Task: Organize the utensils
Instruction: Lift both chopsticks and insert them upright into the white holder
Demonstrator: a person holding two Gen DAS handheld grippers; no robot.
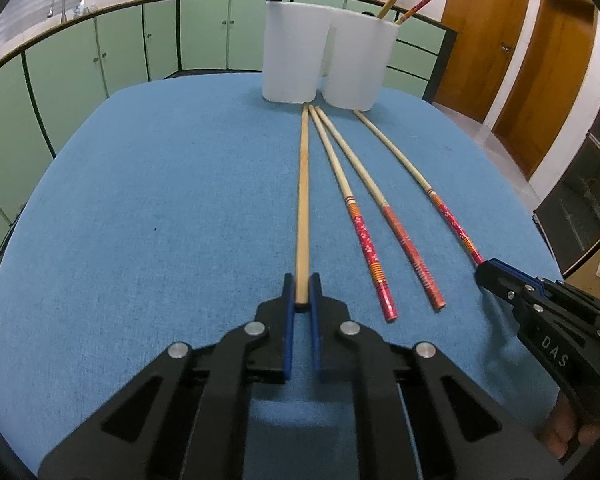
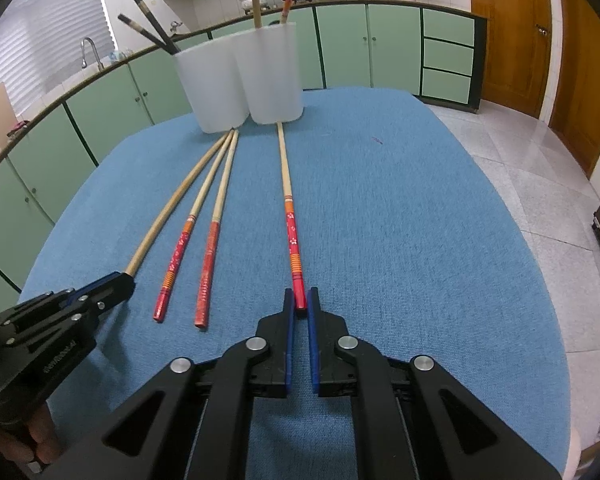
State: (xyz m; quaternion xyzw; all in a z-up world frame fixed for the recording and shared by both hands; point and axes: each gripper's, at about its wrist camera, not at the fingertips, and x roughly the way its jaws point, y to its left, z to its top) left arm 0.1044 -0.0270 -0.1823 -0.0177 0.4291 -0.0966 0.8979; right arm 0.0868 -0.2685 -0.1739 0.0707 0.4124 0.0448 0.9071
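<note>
The left gripper (image 1: 302, 290) has its blue-padded fingers pinched narrowly on the near end of a plain wooden chopstick (image 1: 302, 200). The stick lies flat and runs toward twelve o'clock. The right gripper (image 2: 299, 300) is clamped the same way on the red end of a patterned chopstick (image 2: 290, 224), also flat on the cloth. A hand (image 2: 36, 436) grips the left tool's handle at eight o'clock in the right wrist view.

Both tools rest low over a worktop (image 1: 160, 208) covered in blue fabric. Between the two held sticks lie two more red-handled chopsticks (image 1: 364, 240), their pale tips converging toward twelve o'clock.

At the far edge of the worktop stand two white plastic cups (image 1: 294, 52), touching each other. One holds dark chopsticks (image 2: 152, 26), the other a plain and a red one.

Beyond, at ten to one o'clock, green cabinets (image 1: 120, 60) curve under a counter with a tap (image 1: 58, 0), pots and jars. Wooden doors (image 1: 492, 48) stand at two o'clock, beside pale floor tiles (image 2: 520, 168).
</note>
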